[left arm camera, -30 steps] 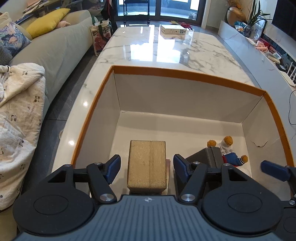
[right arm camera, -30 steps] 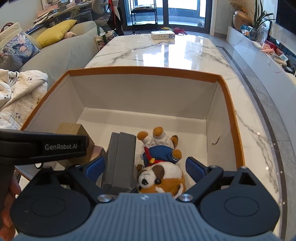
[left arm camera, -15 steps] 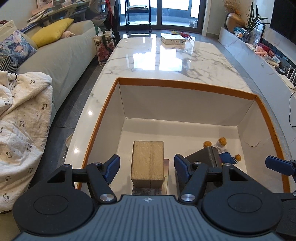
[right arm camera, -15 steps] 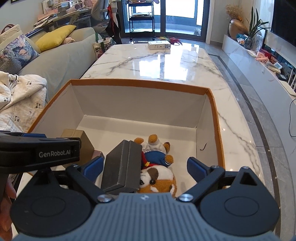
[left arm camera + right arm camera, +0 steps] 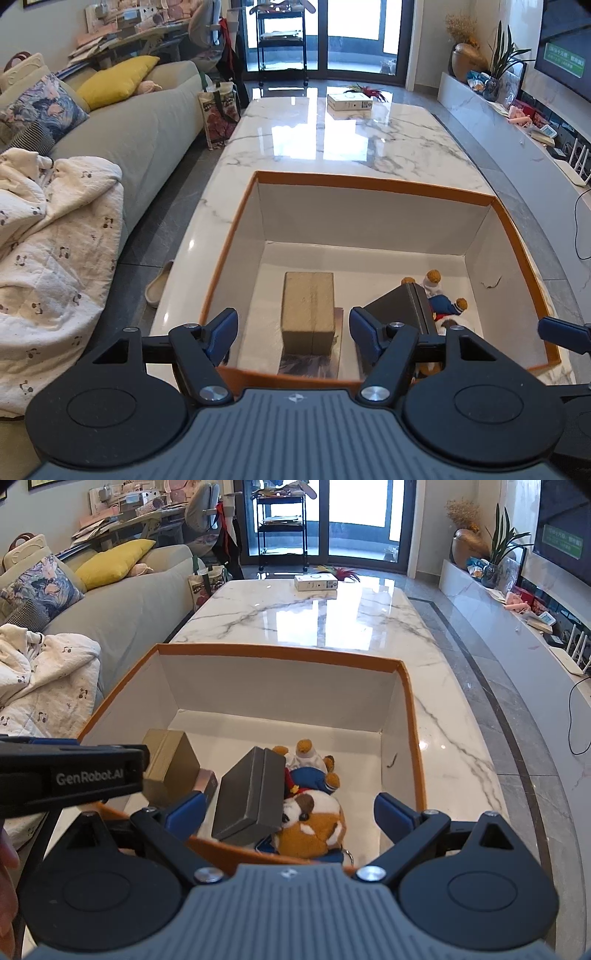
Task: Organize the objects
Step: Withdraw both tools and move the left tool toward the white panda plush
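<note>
big white cardboard box with orange rim (image 5: pixel 373 182) sits on shiny marble table (image 5: pixel 354 147). inside box: tan cardboard block (image 5: pixel 308 306) at left, dark grey box (image 5: pixel 251 794) leaning on brown and white stuffed toy in blue clothes (image 5: pixel 314 812). left gripper (image 5: pixel 293 332) jaws just opening wider, nothing between pads, above near edge of box. right gripper (image 5: pixel 290 810) jaws wide apart, empty, over grey box and toy.
</note>
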The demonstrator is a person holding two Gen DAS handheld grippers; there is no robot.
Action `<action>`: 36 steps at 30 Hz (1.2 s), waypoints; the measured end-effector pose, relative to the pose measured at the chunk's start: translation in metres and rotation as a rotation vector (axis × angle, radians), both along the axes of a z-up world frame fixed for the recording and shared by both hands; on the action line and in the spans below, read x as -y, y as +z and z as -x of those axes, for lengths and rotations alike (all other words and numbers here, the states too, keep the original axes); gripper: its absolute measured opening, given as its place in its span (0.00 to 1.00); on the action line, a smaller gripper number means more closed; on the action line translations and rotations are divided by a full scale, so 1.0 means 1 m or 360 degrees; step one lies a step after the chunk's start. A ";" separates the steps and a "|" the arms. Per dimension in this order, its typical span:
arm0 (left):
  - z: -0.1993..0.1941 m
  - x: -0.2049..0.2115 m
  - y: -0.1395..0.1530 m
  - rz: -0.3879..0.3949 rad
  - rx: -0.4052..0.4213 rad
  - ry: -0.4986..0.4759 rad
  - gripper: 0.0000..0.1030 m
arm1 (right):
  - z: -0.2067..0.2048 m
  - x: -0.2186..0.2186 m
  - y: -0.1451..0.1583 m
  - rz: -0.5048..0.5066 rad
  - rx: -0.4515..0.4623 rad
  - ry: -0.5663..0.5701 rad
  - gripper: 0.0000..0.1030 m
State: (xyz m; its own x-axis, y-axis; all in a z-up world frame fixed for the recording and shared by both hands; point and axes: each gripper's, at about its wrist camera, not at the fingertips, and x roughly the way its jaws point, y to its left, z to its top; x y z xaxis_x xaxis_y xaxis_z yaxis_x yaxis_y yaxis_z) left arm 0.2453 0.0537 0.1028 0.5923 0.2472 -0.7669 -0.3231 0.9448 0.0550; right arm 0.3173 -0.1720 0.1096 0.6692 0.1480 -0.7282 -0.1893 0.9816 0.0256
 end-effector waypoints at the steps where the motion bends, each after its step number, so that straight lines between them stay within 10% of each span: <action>1: 0.004 0.001 0.002 -0.0013 0.0007 -0.0002 0.76 | 0.005 0.001 0.001 0.0007 0.0008 0.0004 0.95; 13: 0.071 0.006 0.009 -0.0206 0.0064 -0.0010 0.81 | 0.063 0.012 0.019 0.0005 0.0108 0.0056 0.96; 36: 0.117 -0.027 -0.048 0.0101 -0.0146 -0.0070 0.81 | 0.127 0.086 -0.054 -0.0007 -0.0139 0.0072 0.97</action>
